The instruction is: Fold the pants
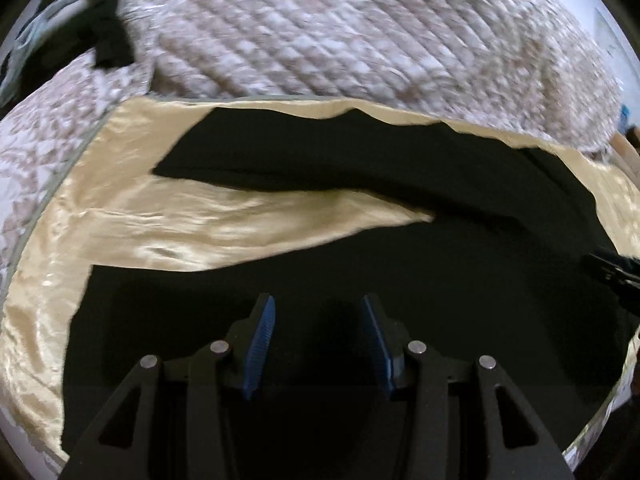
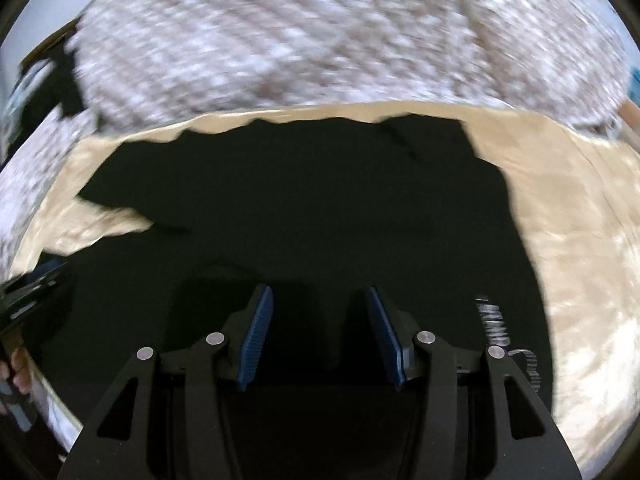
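Note:
Black pants lie spread flat on a shiny cream sheet, their two legs pointing left with a wedge of sheet between them. My left gripper is open and empty just above the near leg. In the right wrist view the pants fill the middle, with the waist end at the right. My right gripper is open and empty above the waist part. White lettering shows on the pants by the right finger. Each gripper shows at the edge of the other's view.
A quilted beige-and-white blanket is heaped behind the sheet. A dark garment lies at the far left. A hand holding the left gripper shows at the left edge of the right wrist view.

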The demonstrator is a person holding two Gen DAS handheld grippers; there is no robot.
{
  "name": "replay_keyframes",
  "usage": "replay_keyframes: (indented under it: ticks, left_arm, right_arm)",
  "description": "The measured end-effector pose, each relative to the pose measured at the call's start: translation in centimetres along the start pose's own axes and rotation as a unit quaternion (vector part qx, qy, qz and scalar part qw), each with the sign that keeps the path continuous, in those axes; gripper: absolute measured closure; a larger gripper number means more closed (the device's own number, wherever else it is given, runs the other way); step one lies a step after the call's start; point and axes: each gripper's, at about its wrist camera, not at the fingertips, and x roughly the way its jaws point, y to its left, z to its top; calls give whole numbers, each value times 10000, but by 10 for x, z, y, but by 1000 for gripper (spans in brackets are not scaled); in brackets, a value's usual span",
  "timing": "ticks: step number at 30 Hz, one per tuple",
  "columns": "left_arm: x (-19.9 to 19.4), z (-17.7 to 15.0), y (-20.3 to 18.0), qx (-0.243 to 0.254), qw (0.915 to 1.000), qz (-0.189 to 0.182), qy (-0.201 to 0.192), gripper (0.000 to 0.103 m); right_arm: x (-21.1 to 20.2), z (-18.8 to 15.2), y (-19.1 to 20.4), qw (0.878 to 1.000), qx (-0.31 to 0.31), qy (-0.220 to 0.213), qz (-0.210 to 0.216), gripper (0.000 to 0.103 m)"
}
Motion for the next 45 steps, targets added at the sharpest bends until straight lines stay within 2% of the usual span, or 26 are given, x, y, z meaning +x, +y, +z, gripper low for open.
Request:
replay_keyframes:
  ticks: [3, 6, 17, 19, 21, 23, 30, 35, 41, 45]
  left_arm:
    - [9, -4, -7, 63, 9999, -13, 132, 55]
    - [6, -5, -10, 91, 9999, 43, 71, 54]
    - [0, 2, -6, 47, 9998, -173, 88, 54]
    - [-1, 12, -4, 62, 9998, -208, 51, 53]
    - [-2, 24, 0, 93, 9997, -214, -4, 48]
    - [1, 38, 3, 95, 9996, -244, -57, 45]
    - [42, 109, 13, 188, 9991, -377, -103, 39]
    - [89, 154, 20, 91, 9994, -321, -53, 36]
    - [141, 184, 14, -4, 9992, -367, 135, 33]
    - [171, 190, 0, 161, 9991, -241, 298, 30]
  right_arm:
    - [11, -5, 19, 9994, -316, 126, 75, 53]
    - [26, -9, 26, 9982, -444, 404, 23, 53]
    - [17, -4, 29, 9989, -342, 256, 191, 53]
    - [16, -1, 27, 9988, -332, 271, 243, 48]
    - [14, 6, 26, 9986, -359, 242, 289, 41]
    - [13, 17, 23, 9984, -390, 240, 324, 39]
    - [27, 73, -9, 9990, -89, 120, 420, 39]
    - [62, 117, -31, 9986, 147, 194, 460, 39]
    - [114, 154, -46, 9983, 265, 387, 335, 38]
    - [144, 168, -40, 9984, 133, 491, 245, 38]
